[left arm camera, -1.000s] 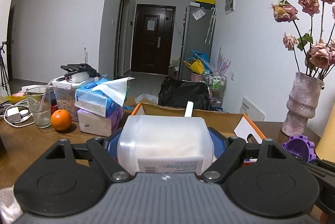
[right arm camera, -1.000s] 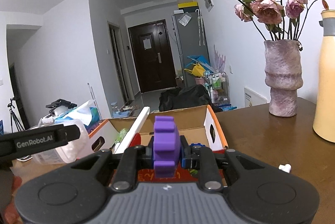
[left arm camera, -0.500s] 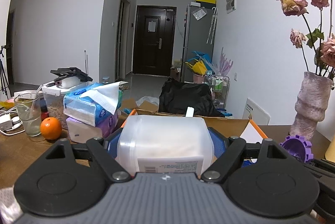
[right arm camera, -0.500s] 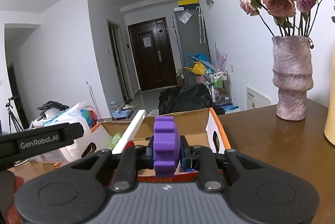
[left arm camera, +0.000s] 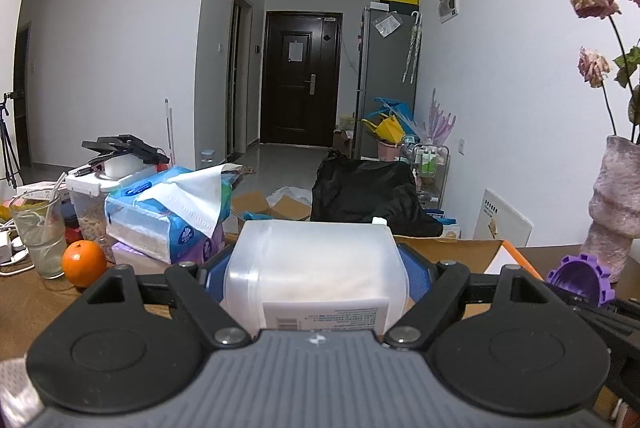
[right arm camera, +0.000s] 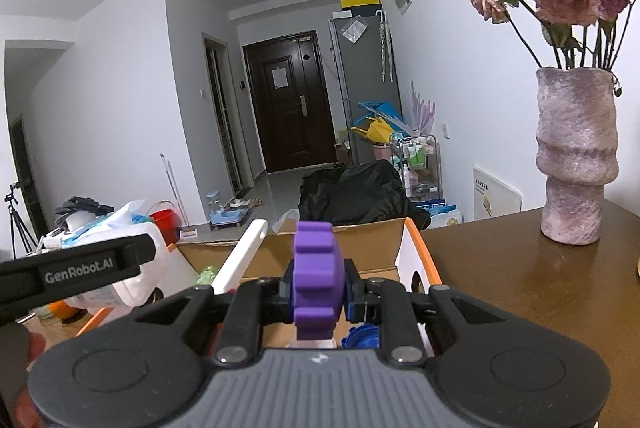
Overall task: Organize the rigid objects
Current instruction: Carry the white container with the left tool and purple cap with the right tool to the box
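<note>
The translucent white plastic container [left arm camera: 316,276] sits squarely between the two fingers of the left gripper [left arm camera: 318,274], its labelled end toward the camera, and the blue pads [left arm camera: 416,278] press against both of its sides, so the jaws stand wide but clamped on it. The purple toothed gear piece [right arm camera: 316,278] is pinched edge-on between the narrow-set jaws of the right gripper [right arm camera: 318,284], which are closed on it; from the left wrist view the same piece shows at the far right, near the vase. Both loads are held up over the near side of an open cardboard box [right arm camera: 356,254] with orange edges, which stands on the brown wooden table [right arm camera: 520,292]. A white stick-like object [right arm camera: 242,258] leans out of the box. To the left of the box lie tissue packs [left arm camera: 168,224], an orange [left arm camera: 84,263] and a drinking glass [left arm camera: 40,234]; to the right stands a rough pink vase [right arm camera: 574,157] of dried roses.
</note>
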`<state>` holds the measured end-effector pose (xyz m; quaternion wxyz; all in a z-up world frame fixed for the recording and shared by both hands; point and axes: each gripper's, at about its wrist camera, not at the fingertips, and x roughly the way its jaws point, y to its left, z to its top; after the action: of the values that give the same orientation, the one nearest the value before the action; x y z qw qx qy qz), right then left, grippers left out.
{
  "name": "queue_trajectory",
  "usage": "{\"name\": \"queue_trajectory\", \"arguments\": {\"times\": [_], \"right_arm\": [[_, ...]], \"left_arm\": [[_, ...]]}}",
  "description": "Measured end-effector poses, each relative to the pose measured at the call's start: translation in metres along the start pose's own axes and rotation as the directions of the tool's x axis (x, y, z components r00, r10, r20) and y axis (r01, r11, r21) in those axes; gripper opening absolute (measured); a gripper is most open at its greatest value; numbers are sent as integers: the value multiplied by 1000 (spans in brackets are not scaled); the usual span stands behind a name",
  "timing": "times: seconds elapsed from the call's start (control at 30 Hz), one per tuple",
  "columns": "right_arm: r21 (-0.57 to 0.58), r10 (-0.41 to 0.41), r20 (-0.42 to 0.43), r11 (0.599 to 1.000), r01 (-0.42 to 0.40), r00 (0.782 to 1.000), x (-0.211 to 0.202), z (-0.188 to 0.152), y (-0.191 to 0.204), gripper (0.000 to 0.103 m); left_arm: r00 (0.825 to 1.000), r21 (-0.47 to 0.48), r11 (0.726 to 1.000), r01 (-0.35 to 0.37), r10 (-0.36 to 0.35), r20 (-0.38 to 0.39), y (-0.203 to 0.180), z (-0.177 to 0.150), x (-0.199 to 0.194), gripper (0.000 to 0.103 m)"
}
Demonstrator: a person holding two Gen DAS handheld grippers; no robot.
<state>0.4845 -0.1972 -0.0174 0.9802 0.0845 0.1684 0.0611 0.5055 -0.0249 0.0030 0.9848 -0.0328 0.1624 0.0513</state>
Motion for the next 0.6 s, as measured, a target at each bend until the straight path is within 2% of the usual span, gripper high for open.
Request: {"name": "queue_trajectory", "arguments": {"times": [0.37, 0.6], "right_arm": [[-23, -2, -13, 1000, 2, 1000, 26, 6, 2, 20], [-36, -12, -36, 999, 10, 999, 39, 5, 3, 20]], "left_arm": [[999, 31, 999, -35, 35, 1, 2, 3, 27, 83], [999, 45, 998, -45, 46, -25, 5, 3, 42, 83]]}}
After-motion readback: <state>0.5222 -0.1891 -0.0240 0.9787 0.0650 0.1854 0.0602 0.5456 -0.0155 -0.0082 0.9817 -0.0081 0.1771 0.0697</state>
